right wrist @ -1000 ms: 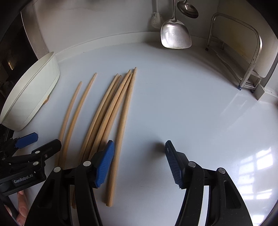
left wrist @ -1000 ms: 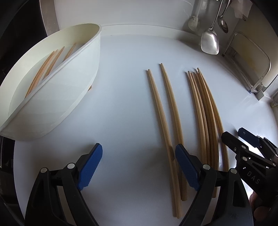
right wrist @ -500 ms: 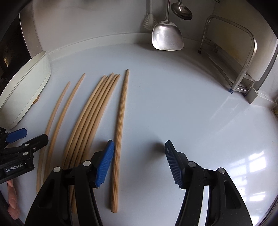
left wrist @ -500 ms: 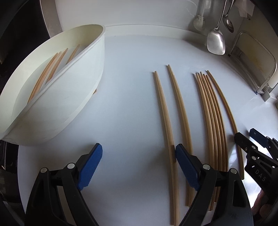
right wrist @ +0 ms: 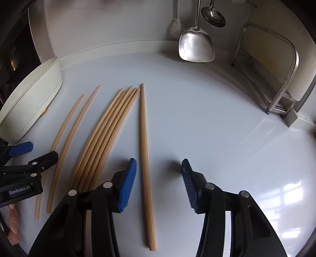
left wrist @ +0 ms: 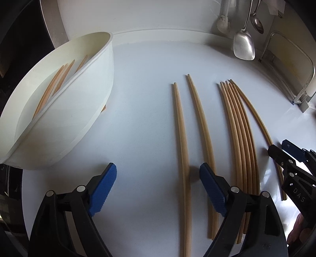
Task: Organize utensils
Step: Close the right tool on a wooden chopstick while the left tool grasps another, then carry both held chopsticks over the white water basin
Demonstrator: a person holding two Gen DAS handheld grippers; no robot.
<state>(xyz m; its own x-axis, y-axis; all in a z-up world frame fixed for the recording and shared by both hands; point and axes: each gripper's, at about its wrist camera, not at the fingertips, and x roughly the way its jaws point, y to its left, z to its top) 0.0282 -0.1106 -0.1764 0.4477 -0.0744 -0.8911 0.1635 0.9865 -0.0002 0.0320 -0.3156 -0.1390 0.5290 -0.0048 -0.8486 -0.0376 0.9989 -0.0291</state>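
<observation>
Wooden chopsticks lie lengthwise on the white counter (right wrist: 217, 128): a loose pair (left wrist: 201, 122), a tight bundle of several (right wrist: 106, 134) and one apart on the right (right wrist: 145, 158). That single stick lies between the jaws of my right gripper (right wrist: 159, 178), near the left pad; the jaws are closing and the pads do not touch it. My left gripper (left wrist: 158, 185) is closing slightly around the pair's left chopstick (left wrist: 180, 138), clear of both pads. A white divided container (left wrist: 59, 102) at the left holds several chopsticks (left wrist: 57, 83).
A metal spatula (right wrist: 196, 47), a ladle (right wrist: 214, 16) and a brush (right wrist: 175, 27) hang on the back wall. A metal rack (right wrist: 284, 79) stands at the right. A person's fingers (right wrist: 13, 227) show at the lower left.
The right jaws have narrowed, and the single chopstick, pushed out of the bundle, now lies between them. The left gripper has shifted right, bringing the pair's left chopstick between its jaws.
</observation>
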